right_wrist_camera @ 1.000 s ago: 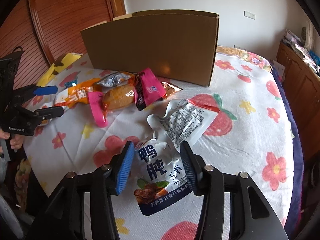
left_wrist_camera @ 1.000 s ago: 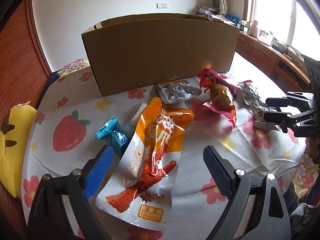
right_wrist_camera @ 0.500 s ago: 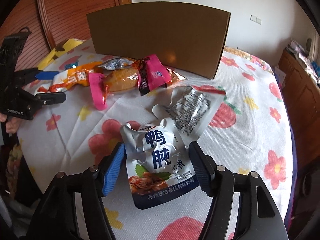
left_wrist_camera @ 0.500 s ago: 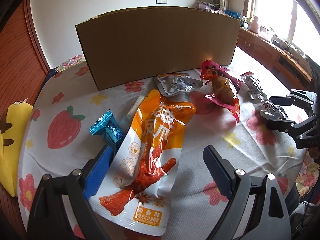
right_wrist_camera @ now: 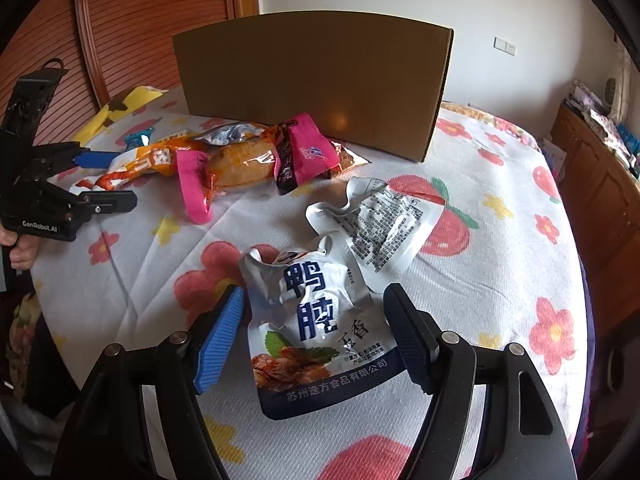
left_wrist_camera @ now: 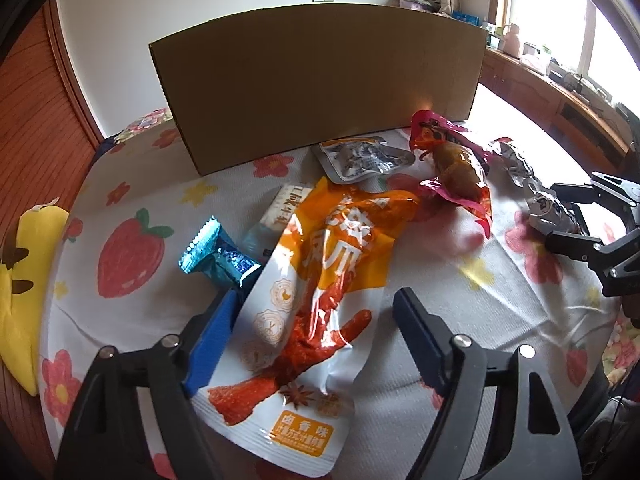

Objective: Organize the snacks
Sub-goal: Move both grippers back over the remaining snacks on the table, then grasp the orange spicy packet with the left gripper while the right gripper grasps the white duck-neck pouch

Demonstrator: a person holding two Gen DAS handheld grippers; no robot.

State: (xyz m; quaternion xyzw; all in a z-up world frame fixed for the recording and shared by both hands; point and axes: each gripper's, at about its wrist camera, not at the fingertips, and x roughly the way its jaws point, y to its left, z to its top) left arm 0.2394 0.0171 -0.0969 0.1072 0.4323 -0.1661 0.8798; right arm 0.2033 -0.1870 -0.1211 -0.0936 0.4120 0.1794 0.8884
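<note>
Left wrist view, bed: we see a flowered sheet (left_wrist_camera: pixel 132 248) under every snack, with a yellow plush toy (left_wrist_camera: pixel 20 280) at its left edge.
Cardboard box: the box (left_wrist_camera: pixel 320 84) stands upright at the far side, its brown wall facing us; we cannot see inside it.
Orange pouch: the orange chicken-feet pouch (left_wrist_camera: pixel 312 300) lies flat in the near middle, its lower part between our left fingers.
Left gripper: our left gripper (left_wrist_camera: pixel 316 320) has its jaws closing; the blue pad (left_wrist_camera: pixel 212 344) is at the pouch's left edge, the right finger apart from it.
Silver pouch: the silver duck-gizzard pouch (right_wrist_camera: pixel 316 320) lies near, a second silver pouch (right_wrist_camera: pixel 384 224) face down just beyond and overlapping it.
Right gripper: our right gripper (right_wrist_camera: pixel 316 332) straddles it, jaws opening, neither pad pressing.
Pink-ended pack: the pink-ended snack pack (left_wrist_camera: pixel 456 168) lies right of the orange pouch, near the box.
Clear tray pack: the small sealed pack (left_wrist_camera: pixel 360 158) sits just before the box.
Blue candy: the blue-wrapped candy (left_wrist_camera: pixel 220 260) lies left of the orange pouch, touching it.
</note>
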